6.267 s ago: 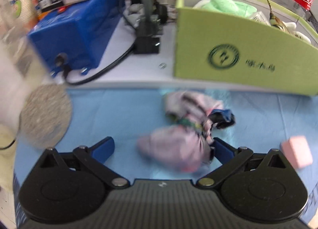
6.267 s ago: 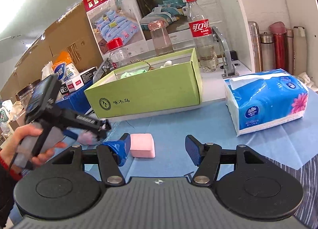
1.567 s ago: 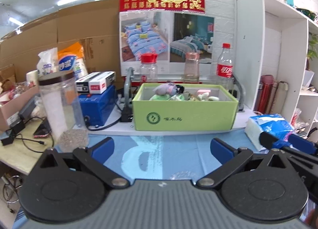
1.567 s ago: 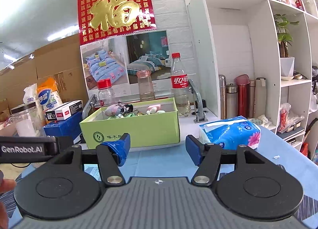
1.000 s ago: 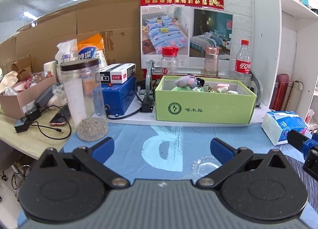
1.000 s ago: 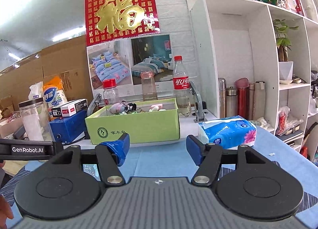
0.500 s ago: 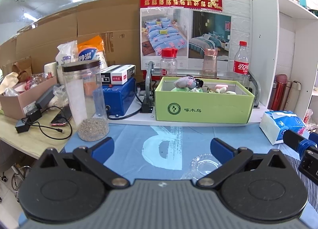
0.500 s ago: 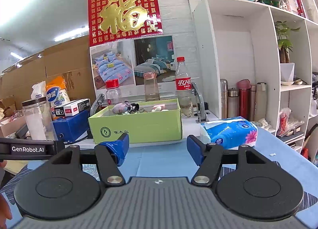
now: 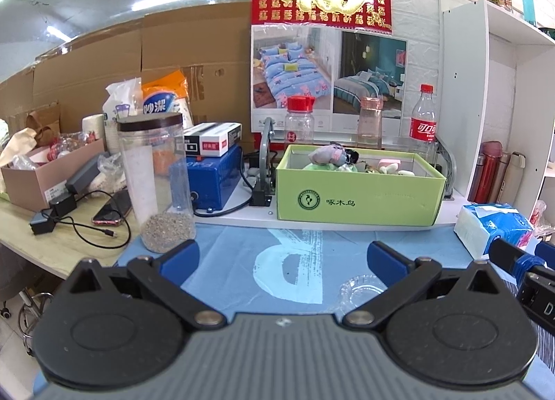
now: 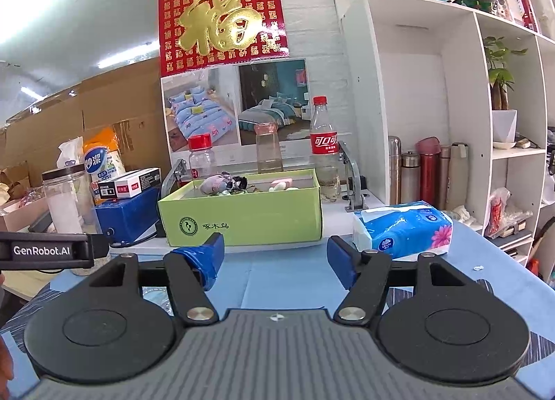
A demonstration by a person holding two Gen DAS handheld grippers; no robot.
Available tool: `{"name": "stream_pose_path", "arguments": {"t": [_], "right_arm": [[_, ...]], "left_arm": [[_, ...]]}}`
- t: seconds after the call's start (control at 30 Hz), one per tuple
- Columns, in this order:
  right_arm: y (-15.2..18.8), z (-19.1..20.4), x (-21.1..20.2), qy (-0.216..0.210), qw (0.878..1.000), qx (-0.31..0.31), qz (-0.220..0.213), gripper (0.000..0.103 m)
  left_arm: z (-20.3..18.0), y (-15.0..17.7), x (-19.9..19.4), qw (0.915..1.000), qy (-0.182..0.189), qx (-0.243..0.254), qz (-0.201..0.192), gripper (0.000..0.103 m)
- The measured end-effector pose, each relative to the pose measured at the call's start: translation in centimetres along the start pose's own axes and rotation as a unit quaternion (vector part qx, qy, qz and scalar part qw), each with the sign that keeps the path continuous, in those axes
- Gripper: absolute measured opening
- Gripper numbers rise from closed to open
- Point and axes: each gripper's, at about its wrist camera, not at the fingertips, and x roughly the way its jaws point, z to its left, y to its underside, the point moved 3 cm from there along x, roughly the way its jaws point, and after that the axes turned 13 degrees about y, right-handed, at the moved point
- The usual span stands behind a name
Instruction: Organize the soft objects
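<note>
Soft toys (image 9: 331, 154) are sitting inside the light-green cardboard box (image 9: 357, 197) straight ahead of you across the blue worktop (image 9: 236, 247), while you are holding left claw (image 9: 282, 256) and right claw (image 10: 275, 252) apart, gripping nothing.

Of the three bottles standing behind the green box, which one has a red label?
The tallest bottle, rightmost of the three behind the green box; the short red-capped bottle and pink-topped bottle lack such a band.

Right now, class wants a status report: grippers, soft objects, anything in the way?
Left gripper open, empty. Right gripper open, empty. Soft objects in green box. Clear glass dish on blue mat.
</note>
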Motion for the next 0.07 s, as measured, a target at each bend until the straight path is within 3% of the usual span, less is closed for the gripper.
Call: {"name": "stream_pose_path", "arguments": {"t": [0.07], "right_arm": [[0.03,0.04,-0.02,-0.002,1.000,0.000,0.000,0.052]], "left_arm": [[0.02,-0.01,-0.05,1.0000,0.001,0.001,0.002,0.103]]}}
